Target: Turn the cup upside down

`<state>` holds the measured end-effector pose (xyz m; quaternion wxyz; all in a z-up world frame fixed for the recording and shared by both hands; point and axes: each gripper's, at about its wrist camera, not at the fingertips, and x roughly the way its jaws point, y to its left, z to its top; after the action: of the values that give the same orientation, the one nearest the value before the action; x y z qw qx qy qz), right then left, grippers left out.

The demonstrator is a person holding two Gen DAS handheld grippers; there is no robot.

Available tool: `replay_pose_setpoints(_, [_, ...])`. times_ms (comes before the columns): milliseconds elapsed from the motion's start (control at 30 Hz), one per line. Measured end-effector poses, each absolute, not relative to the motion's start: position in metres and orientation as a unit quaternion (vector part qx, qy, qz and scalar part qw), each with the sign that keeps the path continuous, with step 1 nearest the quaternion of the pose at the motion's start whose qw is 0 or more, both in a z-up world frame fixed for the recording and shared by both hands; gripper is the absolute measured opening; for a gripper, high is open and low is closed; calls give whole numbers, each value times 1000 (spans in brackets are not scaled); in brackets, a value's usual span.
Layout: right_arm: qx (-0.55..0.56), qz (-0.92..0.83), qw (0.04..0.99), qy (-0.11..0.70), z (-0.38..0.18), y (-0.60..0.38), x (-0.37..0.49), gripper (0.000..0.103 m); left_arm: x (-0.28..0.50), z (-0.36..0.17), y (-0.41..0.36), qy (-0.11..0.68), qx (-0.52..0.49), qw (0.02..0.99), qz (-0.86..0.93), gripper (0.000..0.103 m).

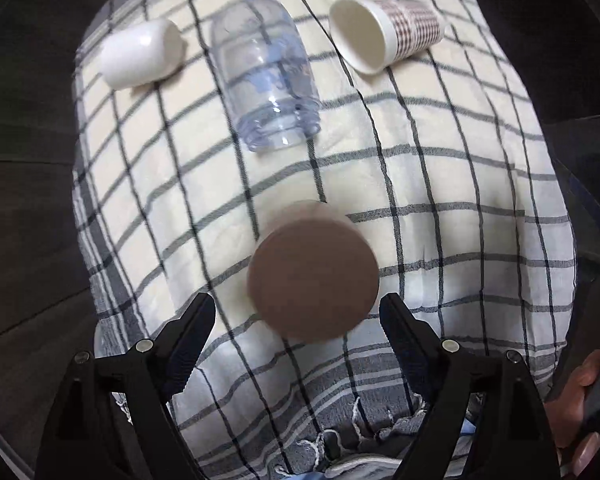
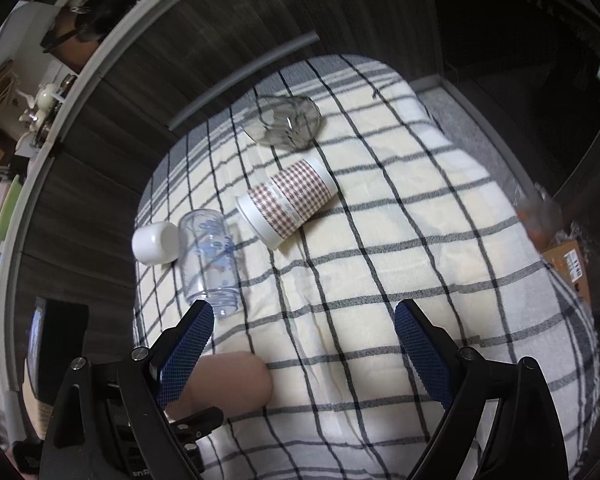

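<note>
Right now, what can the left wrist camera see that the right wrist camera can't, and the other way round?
Only the left wrist view shows the brown cup's flat base facing the camera, and the paper cup's open mouth.

Only the right wrist view shows the whole clear glass lying on its side, plus cluttered shelves.

Both show the white cup, the clear plastic bottle and the checked cloth.

Checked cloth (image 1: pixel 440 184), dark wood floor (image 2: pixel 228 28)
</note>
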<state>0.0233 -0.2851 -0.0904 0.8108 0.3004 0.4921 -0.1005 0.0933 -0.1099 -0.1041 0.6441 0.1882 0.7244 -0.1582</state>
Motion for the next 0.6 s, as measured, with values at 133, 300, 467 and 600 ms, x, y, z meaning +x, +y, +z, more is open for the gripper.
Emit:
replay_pose_setpoints(133, [276,-106,832,470,-69,-274,11,92,78,-81,-100,674,191,697,-154,84])
replay_pose_setpoints(300, [238,-114,858,440,-44,-260,-6,92,67,-60,-78,620,136,759,-144,84])
replay_pose_setpoints(467, [203,-122,877,418,-25,-250,-19,92,53,-46,-56,583,89,798,-126,84])
replay_pose_setpoints(600, [185,-123,888,403,-15,-243,-29,92,43,-36,-46,549,69,826,-107,84])
